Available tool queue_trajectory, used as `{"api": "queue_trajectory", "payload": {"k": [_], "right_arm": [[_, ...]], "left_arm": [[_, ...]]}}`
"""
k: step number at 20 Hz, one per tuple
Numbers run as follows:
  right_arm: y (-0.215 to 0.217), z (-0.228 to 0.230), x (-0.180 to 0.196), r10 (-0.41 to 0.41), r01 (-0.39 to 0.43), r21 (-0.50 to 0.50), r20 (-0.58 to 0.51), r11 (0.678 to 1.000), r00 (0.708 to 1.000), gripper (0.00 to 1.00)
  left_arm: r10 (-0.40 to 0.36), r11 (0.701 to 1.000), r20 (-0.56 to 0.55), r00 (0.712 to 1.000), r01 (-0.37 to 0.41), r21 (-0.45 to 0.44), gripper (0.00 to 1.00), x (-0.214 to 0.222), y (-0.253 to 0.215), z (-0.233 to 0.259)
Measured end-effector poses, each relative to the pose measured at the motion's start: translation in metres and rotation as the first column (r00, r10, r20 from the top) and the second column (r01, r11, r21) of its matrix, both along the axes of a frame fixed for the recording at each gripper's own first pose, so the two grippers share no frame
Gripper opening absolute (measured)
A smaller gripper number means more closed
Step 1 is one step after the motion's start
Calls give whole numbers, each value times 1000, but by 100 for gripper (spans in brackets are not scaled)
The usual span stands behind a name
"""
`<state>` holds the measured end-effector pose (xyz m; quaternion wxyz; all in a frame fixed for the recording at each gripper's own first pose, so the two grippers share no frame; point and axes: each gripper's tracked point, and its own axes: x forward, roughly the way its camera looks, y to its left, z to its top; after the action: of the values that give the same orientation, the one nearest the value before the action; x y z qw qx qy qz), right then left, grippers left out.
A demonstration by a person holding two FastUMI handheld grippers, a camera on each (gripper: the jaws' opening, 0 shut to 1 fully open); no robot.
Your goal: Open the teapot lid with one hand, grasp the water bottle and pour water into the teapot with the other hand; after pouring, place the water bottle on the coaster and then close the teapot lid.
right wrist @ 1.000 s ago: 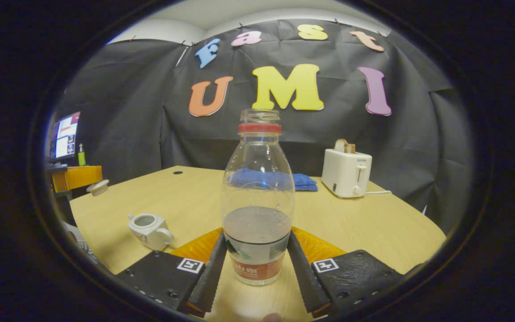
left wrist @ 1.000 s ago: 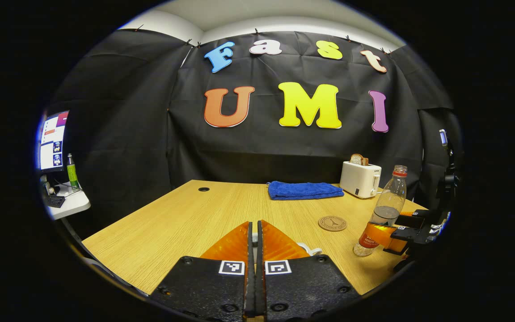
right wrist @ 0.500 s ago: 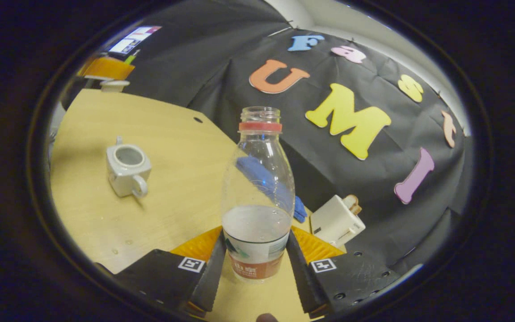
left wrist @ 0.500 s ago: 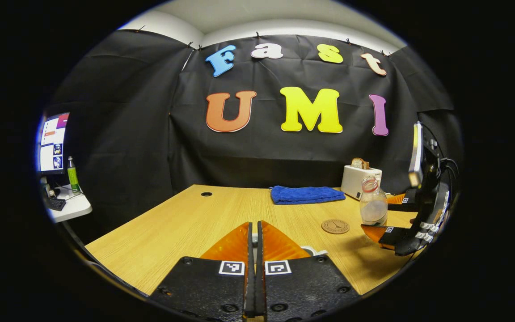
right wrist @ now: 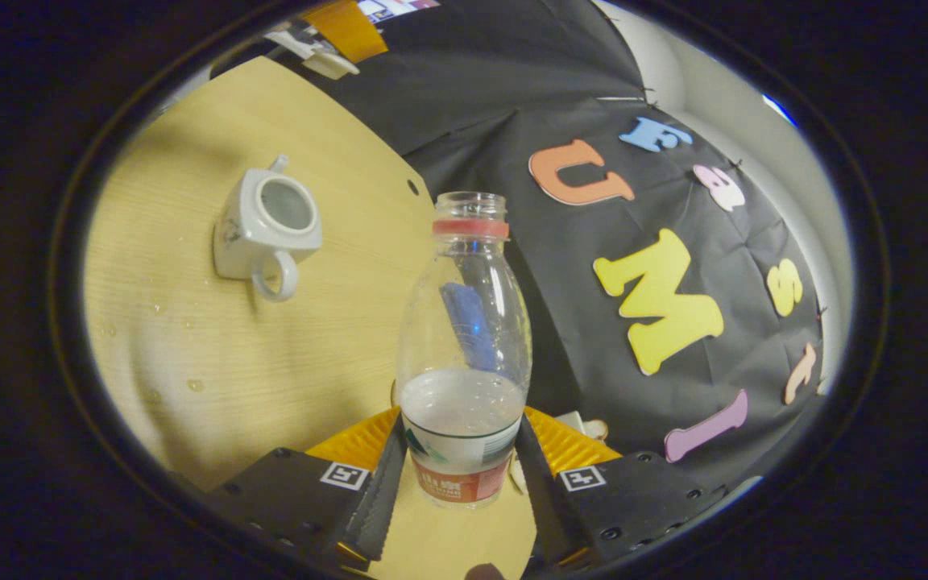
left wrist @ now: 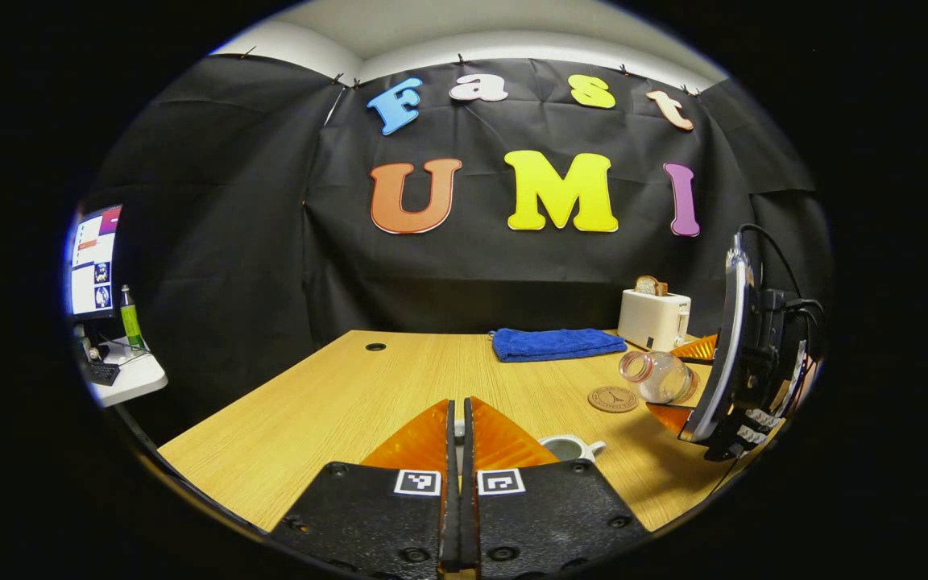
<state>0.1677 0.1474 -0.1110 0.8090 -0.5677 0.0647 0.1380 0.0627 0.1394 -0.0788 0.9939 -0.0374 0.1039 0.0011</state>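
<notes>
My right gripper (right wrist: 460,425) is shut on the lower body of a clear, capless water bottle (right wrist: 464,322) with a red neck ring and water in its lower part. In the left gripper view the bottle (left wrist: 651,375) lies tilted almost flat in the air, mouth pointing left, held by the right gripper (left wrist: 678,383). The white teapot (right wrist: 267,225) stands open on the wooden table, left of and below the bottle's mouth; its rim (left wrist: 567,446) peeks past my left gripper (left wrist: 457,408). That left gripper (right wrist: 343,28) is shut on the white teapot lid (right wrist: 325,63), raised off the table.
A round brown coaster (left wrist: 613,399) lies on the table (left wrist: 335,403) just under the tilted bottle. Behind it sit a folded blue towel (left wrist: 557,342) and a white toaster (left wrist: 653,318) with bread. Water drops (right wrist: 156,306) dot the wood. A monitor (left wrist: 93,262) stands off to the left.
The right gripper has lifted the bottle off the table and tipped it from upright to nearly flat, mouth toward the teapot. The left gripper has barely moved with the lid.
</notes>
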Motion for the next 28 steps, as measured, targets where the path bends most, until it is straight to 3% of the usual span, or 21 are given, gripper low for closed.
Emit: {"api": "queue_trajectory", "payload": {"k": [9,28], "right_arm": [[15,-3,0,89,-72,-216,67,974,994,72],[36,-3,4,161,-108,-418,94,902,982,70]], "left_arm": [[-38,999,0,999,38,7,3,1,-3,-1],[-39,999,1,999,39,12,3,-5,8,0]]}}
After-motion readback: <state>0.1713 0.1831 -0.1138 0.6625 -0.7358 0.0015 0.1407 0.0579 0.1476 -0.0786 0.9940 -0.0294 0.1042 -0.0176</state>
